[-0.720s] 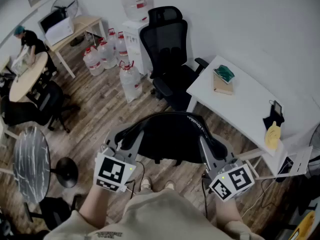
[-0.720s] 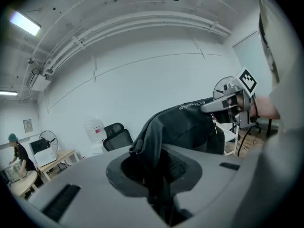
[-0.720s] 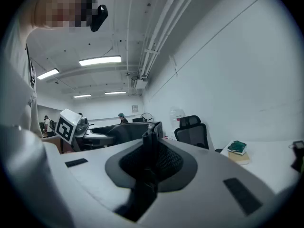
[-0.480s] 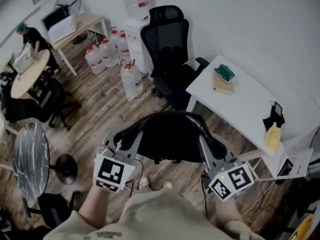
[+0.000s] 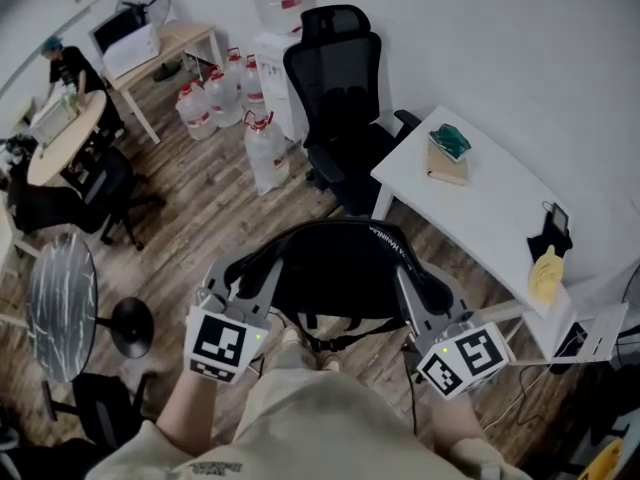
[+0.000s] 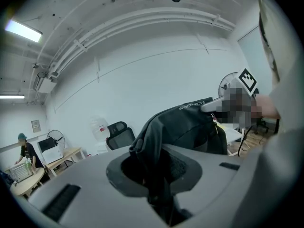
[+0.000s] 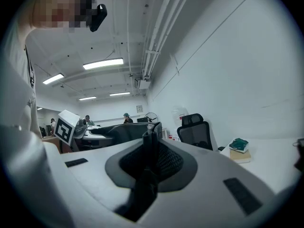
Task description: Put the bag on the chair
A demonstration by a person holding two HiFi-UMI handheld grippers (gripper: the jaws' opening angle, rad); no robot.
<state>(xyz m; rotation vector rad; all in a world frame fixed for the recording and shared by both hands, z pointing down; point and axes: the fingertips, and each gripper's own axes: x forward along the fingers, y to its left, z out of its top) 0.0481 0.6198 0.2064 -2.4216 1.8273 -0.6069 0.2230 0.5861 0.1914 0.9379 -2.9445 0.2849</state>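
A black bag point(image 5: 340, 268) hangs in the air between both grippers, in front of the person. My left gripper point(image 5: 262, 261) is shut on the bag's left edge; black fabric point(image 6: 156, 146) runs between its jaws in the left gripper view. My right gripper point(image 5: 410, 273) is shut on the bag's right edge, with a black fold point(image 7: 149, 151) pinched in its jaws. A loose strap point(image 5: 345, 340) dangles under the bag. The black office chair point(image 5: 340, 98) stands beyond the bag against the white wall, its seat point(image 5: 350, 158) bare.
A white desk point(image 5: 480, 208) with a notebook and a green item point(image 5: 448, 153) stands right of the chair. Water bottles point(image 5: 262, 153) and a dispenser point(image 5: 280, 28) sit left of it. At far left are round tables, dark chairs and a seated person point(image 5: 72, 68).
The view has shifted a little toward the chair. The bag has risen slightly and its loose strap now shows under it. Both grips are unchanged.
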